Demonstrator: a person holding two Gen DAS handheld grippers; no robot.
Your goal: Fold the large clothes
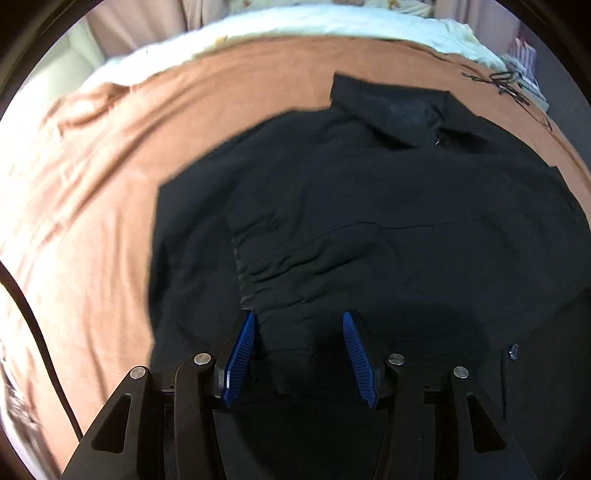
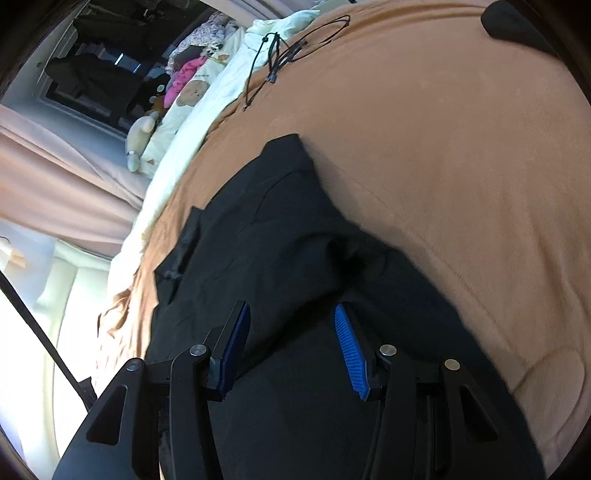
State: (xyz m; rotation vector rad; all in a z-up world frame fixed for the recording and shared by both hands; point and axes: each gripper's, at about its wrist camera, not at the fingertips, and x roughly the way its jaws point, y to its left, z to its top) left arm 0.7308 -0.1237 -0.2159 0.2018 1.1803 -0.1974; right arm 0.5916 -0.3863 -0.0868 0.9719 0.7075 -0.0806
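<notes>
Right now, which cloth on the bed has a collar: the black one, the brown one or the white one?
The black jacket has the collar. The brown blanket beneath it and the white quilt behind are plain, flat bedding.

We see a black jacket (image 1: 369, 221) on a plain tan-brown bedsheet (image 1: 110, 221); ribbed blue pads (image 1: 242, 354); a cream quilt (image 2: 207, 92).

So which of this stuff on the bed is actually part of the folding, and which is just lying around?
Part of the job:
black jacket, spread flat
left gripper, open over it
right gripper, open over it
brown bedspread beneath

Just lying about:
black cable
cream quilt
stuffed toy
</notes>
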